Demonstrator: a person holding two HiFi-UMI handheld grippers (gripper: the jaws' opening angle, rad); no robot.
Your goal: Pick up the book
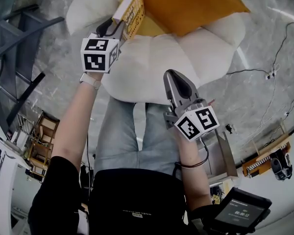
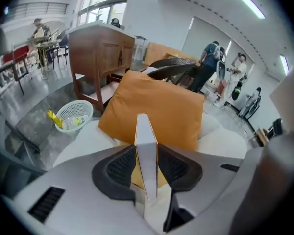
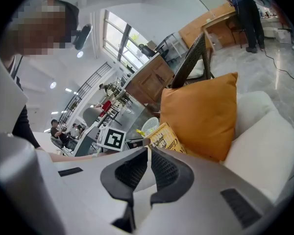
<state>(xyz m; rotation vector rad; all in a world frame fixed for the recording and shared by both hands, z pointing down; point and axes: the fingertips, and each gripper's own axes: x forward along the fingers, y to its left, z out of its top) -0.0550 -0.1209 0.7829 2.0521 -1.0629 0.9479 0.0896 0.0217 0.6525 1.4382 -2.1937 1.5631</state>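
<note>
Head view: the left tool (image 1: 118, 27) holds the yellow book (image 1: 132, 9) above the white cushion (image 1: 152, 67). Left gripper view: its pads are clamped across the slim book's edge; it looks stiff, light and perhaps slick, so a deeper bite is safer. Right gripper view: the right tool (image 3: 149, 151) is closed on nothing.

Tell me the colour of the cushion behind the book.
Orange cushion; left gripper view shows it best.

This is an open work hall furnished like a lounge: marble floor (image 1: 264, 33), white sofa (image 1: 152, 67), orange cushion (image 2: 157, 106), wooden desk (image 2: 100, 53) upper left, people (image 2: 210, 62) standing upper right.
</note>
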